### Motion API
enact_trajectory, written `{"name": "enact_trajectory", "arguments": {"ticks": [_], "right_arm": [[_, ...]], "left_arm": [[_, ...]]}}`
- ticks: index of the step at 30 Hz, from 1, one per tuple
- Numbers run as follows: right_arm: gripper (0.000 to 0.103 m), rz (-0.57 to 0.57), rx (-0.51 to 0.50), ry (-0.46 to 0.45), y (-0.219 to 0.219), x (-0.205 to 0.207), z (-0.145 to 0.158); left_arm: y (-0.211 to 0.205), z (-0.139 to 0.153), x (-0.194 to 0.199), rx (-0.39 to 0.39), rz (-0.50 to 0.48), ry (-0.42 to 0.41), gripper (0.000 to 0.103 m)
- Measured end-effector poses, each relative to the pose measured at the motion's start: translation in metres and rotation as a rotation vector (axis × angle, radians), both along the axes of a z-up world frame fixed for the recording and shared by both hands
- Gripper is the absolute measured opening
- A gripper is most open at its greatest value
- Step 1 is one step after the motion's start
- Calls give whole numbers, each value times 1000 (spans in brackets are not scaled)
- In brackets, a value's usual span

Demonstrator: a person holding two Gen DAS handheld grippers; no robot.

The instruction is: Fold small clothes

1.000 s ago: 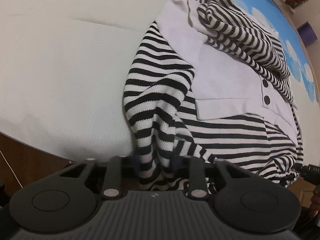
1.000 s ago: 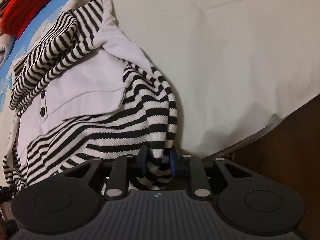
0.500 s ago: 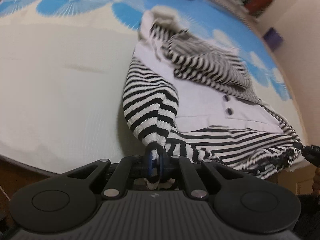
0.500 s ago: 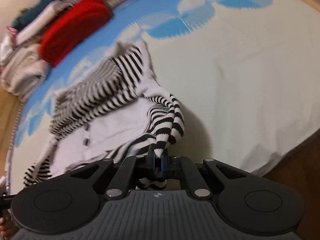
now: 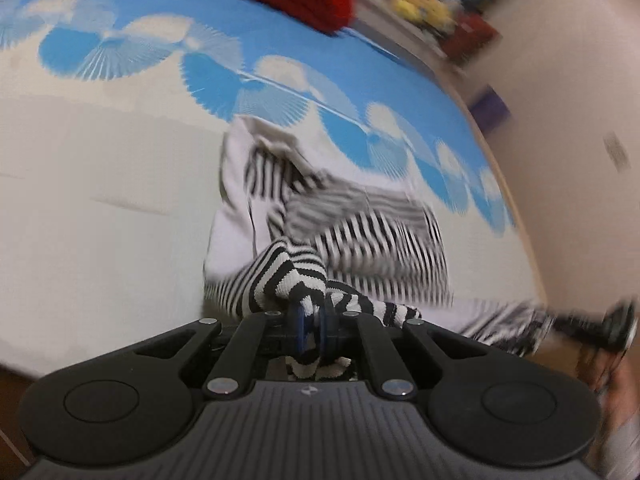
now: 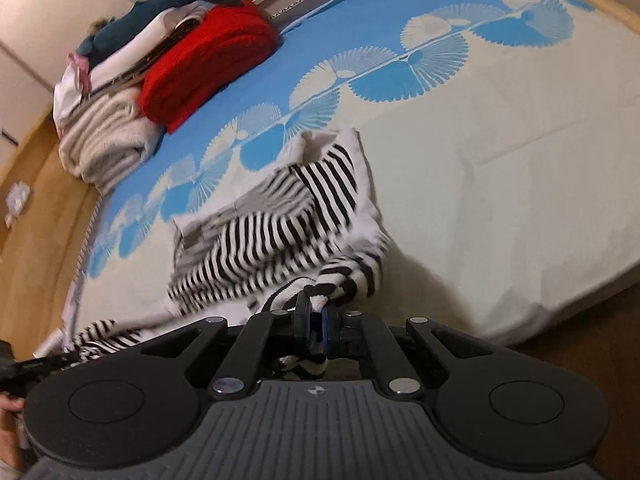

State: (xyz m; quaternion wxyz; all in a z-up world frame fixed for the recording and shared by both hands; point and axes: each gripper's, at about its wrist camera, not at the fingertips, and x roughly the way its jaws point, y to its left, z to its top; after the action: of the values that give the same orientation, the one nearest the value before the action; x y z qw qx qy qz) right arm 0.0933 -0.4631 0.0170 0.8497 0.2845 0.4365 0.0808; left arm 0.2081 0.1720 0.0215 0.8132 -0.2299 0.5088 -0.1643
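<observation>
A small black-and-white striped garment (image 5: 372, 240) with pale lilac panels lies bunched on the bed near its front edge; it also shows in the right wrist view (image 6: 272, 232). My left gripper (image 5: 311, 326) is shut on a striped corner of it at the near left. My right gripper (image 6: 316, 326) is shut on another striped corner at the near right, and shows blurred at the right edge of the left wrist view (image 5: 612, 324). Both hold their corners lifted just above the bed. The garment's middle is motion-blurred.
The bed sheet (image 6: 500, 184) is cream in front with a blue fan-patterned band (image 6: 400, 68) behind. A pile of folded clothes with a red item (image 6: 208, 60) stands at the back. The bed's front edge and wooden floor (image 6: 580, 352) lie below the grippers.
Both grippers have closed tight on the garment's striped corners and risen and tilted up, pulling the near edge off the bed and bunching the garment toward the back.
</observation>
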Motion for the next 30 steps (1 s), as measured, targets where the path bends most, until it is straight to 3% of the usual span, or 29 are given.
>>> {"name": "enact_trajectory", "arguments": {"ticks": [5,6,7,8,9,10,12,16,19,23,26,30], "right_arm": [[5,-66,-10,4,4,110,-20],[5,-75,-20,-15,6,132,-25],[9,-112,-22,-28,8,153,-32],[17,-151,-26,-44,9,166,-39],[24,-188,-44,-65,9,178,-47],[36,-214,-82,-73,12,186,-55],[37,-179,-193,-34,23,203,-67],[37,-22,-339,-142,39,214,-60],[44,118,-358,-156,45,211,-64],[44,303,-435,-200,61,200,-75],[55,327,-491,-202,71,198,-83],[55,391,-646,-211,98,202,-93]], "left_arm": [[-5,-32,119,-6,145,60,9],[-5,-38,137,-25,183,53,16],[-1,-47,151,-59,243,56,22],[3,-58,160,-108,301,57,36],[8,-66,167,-135,329,57,41],[11,-74,174,-147,349,65,41],[11,-78,182,-101,349,89,41],[8,-58,188,-44,216,-16,50],[-4,-49,182,53,54,-82,61],[-25,-49,162,175,-159,-186,83],[-37,-64,147,257,-264,-199,83],[-60,-83,148,421,-331,-209,83]]}}
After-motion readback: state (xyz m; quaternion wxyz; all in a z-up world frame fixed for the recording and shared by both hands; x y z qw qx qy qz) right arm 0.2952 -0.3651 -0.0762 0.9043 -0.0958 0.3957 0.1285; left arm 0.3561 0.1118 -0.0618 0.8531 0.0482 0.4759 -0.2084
